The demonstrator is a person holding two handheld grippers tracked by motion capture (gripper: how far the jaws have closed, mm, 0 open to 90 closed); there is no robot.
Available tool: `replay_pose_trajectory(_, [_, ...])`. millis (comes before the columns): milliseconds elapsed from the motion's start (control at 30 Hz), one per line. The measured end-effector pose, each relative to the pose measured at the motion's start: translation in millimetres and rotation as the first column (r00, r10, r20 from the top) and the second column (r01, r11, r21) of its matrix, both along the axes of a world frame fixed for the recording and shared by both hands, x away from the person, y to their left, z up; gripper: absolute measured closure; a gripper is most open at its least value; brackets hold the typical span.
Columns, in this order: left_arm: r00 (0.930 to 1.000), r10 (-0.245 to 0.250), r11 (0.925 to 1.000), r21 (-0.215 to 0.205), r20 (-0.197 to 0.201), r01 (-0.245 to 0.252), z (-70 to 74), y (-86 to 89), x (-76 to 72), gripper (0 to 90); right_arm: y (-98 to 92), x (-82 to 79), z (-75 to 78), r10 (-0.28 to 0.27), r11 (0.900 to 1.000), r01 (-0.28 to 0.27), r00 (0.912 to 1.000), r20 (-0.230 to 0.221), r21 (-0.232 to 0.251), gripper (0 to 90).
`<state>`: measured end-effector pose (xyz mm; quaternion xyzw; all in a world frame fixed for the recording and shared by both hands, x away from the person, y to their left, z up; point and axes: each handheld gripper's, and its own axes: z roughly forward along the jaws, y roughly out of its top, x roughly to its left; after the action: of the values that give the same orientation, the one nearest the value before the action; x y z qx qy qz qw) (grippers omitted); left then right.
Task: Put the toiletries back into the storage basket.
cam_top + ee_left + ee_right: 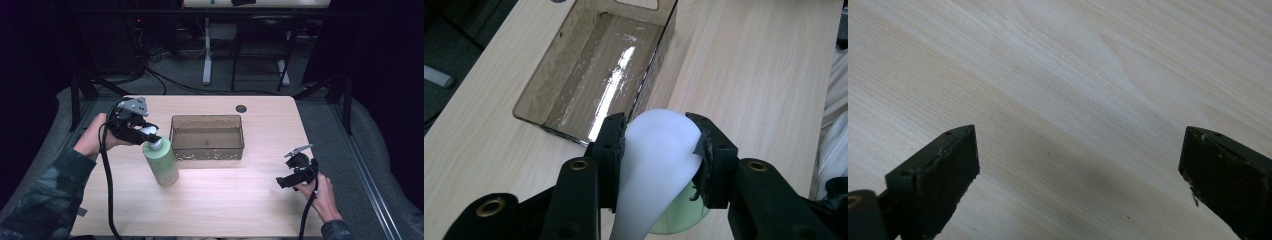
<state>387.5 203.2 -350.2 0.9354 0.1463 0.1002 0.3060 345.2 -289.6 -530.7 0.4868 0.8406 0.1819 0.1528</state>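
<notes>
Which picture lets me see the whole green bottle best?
The high view: the green bottle stands upright on the table, seen top to bottom, with the left gripper shut on its white cap. The left gripper view gives the cap close up and just a sliver of green. The right gripper view looks at bare table.

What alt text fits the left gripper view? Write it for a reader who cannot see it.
The left gripper is shut on the white cap of a pale green bottle. Beyond it, an empty smoky clear bin sits on the light wooden table.
</notes>
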Motion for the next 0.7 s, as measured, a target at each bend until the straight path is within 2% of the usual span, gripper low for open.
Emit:
replay_pose_trajectory(333, [1.0, 0.005, 1.0, 0.005, -0.003, -0.005, 0.8, -0.8, -1.3, 62.1, -0.4, 0.1, 0.7, 0.0, 1.0, 0.0, 1.0, 0.004, 0.001, 2.2])
replay_pose_trajectory(700, [0.9998, 0.015, 0.999, 0.041, -0.009, -0.014, 5.5, -5.4, -3.9, 62.3, -1.2, 0.0, 1.2, 0.0, 1.0, 0.0, 1.0, 0.008, -0.004, 2.2])
